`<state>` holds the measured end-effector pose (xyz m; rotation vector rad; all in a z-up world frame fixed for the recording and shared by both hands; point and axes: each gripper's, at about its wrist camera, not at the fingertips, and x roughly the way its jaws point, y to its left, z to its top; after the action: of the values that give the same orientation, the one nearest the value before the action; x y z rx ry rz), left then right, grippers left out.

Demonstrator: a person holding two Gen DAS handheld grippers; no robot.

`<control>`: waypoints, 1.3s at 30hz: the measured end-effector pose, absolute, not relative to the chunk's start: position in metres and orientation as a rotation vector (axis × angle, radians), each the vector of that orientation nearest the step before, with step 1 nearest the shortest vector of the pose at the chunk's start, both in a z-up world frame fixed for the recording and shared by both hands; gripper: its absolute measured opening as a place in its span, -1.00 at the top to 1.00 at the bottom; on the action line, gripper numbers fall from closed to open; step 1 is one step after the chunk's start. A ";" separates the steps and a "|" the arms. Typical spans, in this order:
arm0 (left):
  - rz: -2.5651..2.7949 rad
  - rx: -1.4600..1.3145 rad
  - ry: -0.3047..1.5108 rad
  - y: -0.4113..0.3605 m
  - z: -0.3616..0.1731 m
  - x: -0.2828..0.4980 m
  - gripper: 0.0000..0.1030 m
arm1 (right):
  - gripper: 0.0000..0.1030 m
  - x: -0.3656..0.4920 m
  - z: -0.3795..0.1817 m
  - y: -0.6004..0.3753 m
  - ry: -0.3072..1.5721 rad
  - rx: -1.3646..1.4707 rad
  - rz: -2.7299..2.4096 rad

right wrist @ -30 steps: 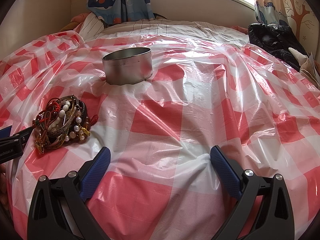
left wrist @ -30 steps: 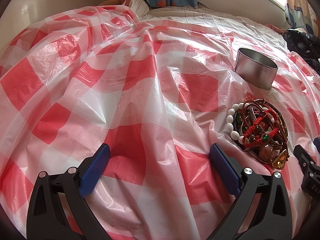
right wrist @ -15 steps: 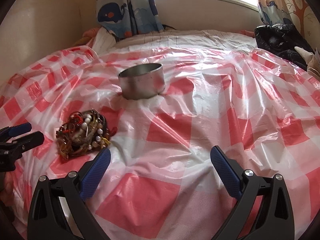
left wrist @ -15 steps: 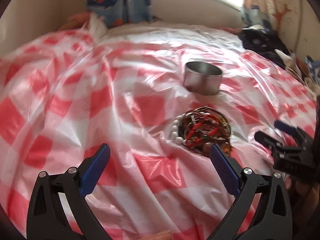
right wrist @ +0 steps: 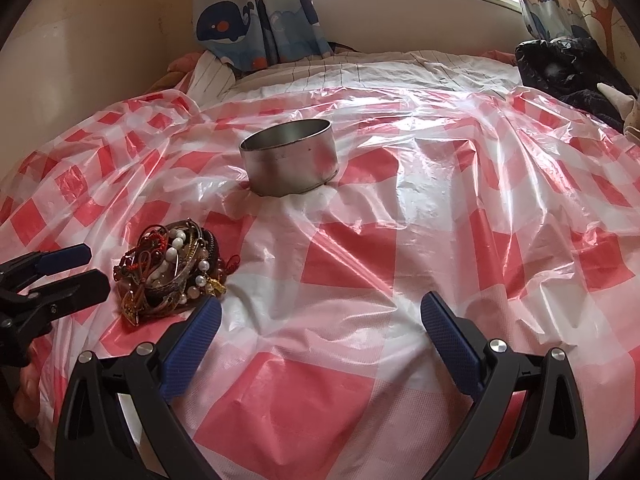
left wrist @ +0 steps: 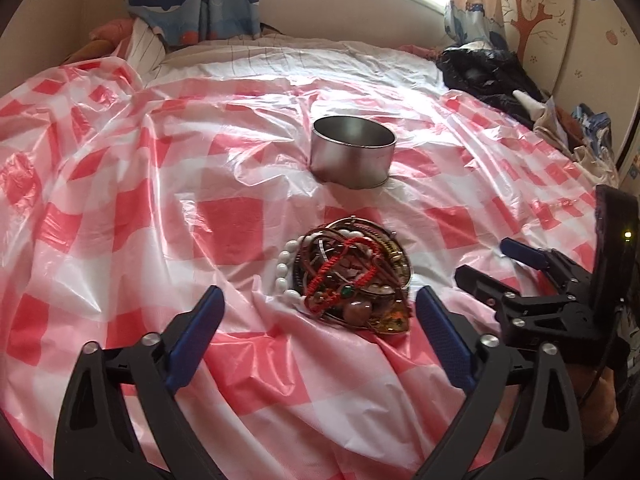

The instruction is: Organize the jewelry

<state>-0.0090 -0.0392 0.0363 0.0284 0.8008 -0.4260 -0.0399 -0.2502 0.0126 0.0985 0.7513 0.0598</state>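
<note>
Since a second ago, the left tongs [left wrist: 316, 316] have been swung onto the jewelry pile [left wrist: 346, 276], their jaws closing but empty. Right tongs [right wrist: 320, 332] are held apart. Midway across the bed, the tin [left wrist: 352, 152] waits unfilled.

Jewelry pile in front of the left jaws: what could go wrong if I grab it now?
1. The jewelry pile is tangled bracelets and cords; the left gripper, its jaws closing with nothing between them yet, may lift a clump or drop pieces.
2. The plastic sheet is loose and wrinkled, so it may get pinched too.
3. The metal tin sits unsteadily on soft bedding and may tip.
</note>
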 end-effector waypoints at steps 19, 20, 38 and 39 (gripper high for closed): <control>-0.561 0.082 0.786 -0.038 0.062 -0.022 0.83 | -0.85 -0.061 0.042 -0.207 0.627 0.000 0.269; -0.562 0.095 0.787 -0.034 0.067 -0.023 0.83 | -0.85 -0.064 0.045 -0.196 0.614 -0.043 0.299; -0.483 -0.031 0.764 0.015 0.076 -0.011 0.83 | 0.89 -0.020 0.031 -0.150 0.748 -0.096 0.492; -0.485 -0.032 0.761 0.015 0.076 -0.011 0.83 | 0.90 -0.020 0.033 -0.154 0.742 -0.070 0.496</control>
<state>-0.0112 0.0153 0.0762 -0.0318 0.7609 -0.4853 -0.0204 -0.1537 0.0332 -0.0702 0.7417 0.4959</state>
